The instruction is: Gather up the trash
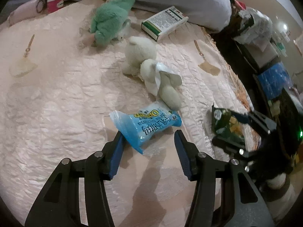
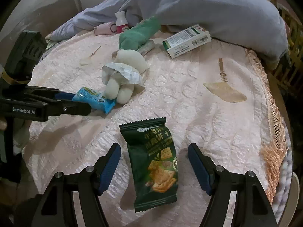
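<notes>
Wrappers on pink bed cover: blue wrapper [image 1: 145, 126] between gaping left tongs [image 1: 148, 138], untouched; green cracker packet [image 2: 153, 162] between wide right tongs [image 2: 154, 151]. Lower straight, straddle middle, pinch film only, avoid snagging cover [image 2: 189, 98].

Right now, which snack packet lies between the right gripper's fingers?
The dark green cracker packet, untouched between the open right gripper; the blue packet lies at the left gripper.

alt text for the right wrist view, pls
The right gripper stands open around a dark green cracker packet lying on a pink quilted bedspread. At left, the left gripper reaches a blue snack wrapper beside a white plush toy; a green plush toy and a white carton lie behind.
</notes>
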### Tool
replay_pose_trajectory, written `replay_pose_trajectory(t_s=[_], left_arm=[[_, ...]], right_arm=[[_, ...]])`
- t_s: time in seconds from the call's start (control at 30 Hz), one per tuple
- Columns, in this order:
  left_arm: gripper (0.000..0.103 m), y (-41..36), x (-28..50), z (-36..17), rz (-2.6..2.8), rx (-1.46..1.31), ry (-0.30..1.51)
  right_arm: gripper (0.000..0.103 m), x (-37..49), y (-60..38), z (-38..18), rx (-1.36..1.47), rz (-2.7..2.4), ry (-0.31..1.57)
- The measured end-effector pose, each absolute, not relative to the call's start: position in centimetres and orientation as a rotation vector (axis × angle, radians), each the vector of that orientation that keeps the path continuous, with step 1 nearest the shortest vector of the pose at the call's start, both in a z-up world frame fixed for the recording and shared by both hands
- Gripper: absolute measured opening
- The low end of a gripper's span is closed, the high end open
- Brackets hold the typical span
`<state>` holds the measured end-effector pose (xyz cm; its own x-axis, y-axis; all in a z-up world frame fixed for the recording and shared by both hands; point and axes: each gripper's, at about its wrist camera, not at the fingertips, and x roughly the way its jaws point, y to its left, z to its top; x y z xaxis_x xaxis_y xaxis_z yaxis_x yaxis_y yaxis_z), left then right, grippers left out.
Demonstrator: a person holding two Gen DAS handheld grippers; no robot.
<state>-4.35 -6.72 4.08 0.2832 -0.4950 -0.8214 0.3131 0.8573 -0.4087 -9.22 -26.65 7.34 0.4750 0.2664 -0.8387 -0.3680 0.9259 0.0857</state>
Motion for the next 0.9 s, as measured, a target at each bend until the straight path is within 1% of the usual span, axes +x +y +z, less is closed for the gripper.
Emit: replay_pose_trajectory(t_s=[0.03,0.07,0.1,0.17,0.4,0.57,0.9], left_arm=[[0.040,-6.7,-4.4,4.1,-0.543,-0.196,1.160],[0.020,-6.8,-4.3,4.0,-0.539,-0.215,1.159],[0.020,-6.8,-4.3,4.1,-0.532,-0.226,1.159],[0.019,-6.8,-4.5,4.4,-0.513,-0.252,1.148],[0.015,-7.0,-6.5,6.4,-0.516,-0.243,1.100],[0.015,-7.7,-8.3,8.5,-0.561,-0.206,1.060],[0.015,-12.6,-9.8,11.5,-0.618,-0.106,1.012]], right_arm=[[0.070,-9.4,-26.6,7.3,-0.116,0.384,0.996],[0.060,-9.6,-26.7,7.3,-0.117,0.377,0.987],[0.044,-9.8,-26.7,7.3,-0.119,0.366,0.982],[0.036,-10.2,-27.1,7.5,-0.103,0.360,0.979],[0.035,-12.4,-28.5,9.0,-0.081,0.350,0.949],[0.035,-13.8,-29.3,10.5,-0.063,0.347,0.916],[0.035,-16.2,-32.1,12.6,-0.031,0.296,0.870]])
